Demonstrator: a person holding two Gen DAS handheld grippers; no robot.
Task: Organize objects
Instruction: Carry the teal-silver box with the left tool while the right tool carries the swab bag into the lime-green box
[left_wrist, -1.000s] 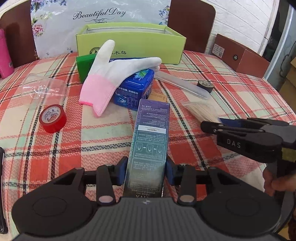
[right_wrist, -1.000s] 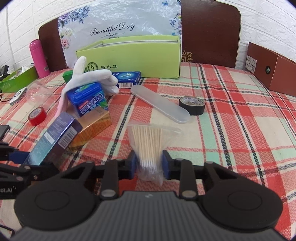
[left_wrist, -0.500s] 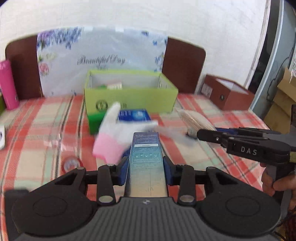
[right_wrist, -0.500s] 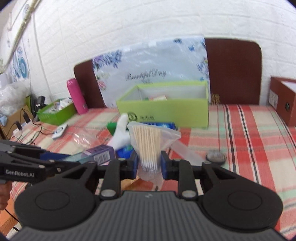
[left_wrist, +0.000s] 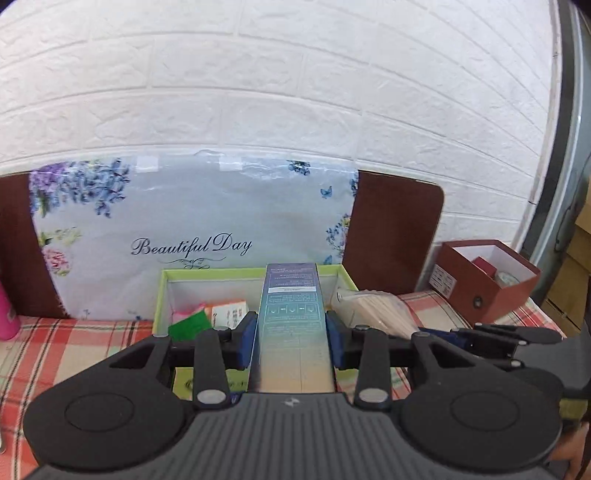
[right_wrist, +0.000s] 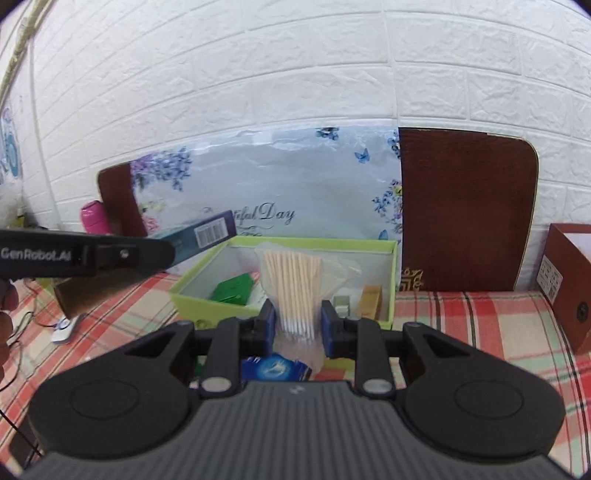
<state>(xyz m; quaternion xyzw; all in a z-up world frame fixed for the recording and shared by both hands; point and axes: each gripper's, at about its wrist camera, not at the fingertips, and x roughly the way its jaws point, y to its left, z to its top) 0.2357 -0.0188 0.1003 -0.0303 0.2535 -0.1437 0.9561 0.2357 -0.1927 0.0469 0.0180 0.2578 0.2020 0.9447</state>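
Left gripper (left_wrist: 291, 341) clamps the purple carton (left_wrist: 291, 317), right gripper (right_wrist: 297, 328) pinches the swab bag (right_wrist: 295, 291); converging above the green box (right_wrist: 391, 284), they risk colliding.

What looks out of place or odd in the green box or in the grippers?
Nothing stands out. The left gripper holds the purple carton and the right gripper the bag of cotton swabs, both near the green box.
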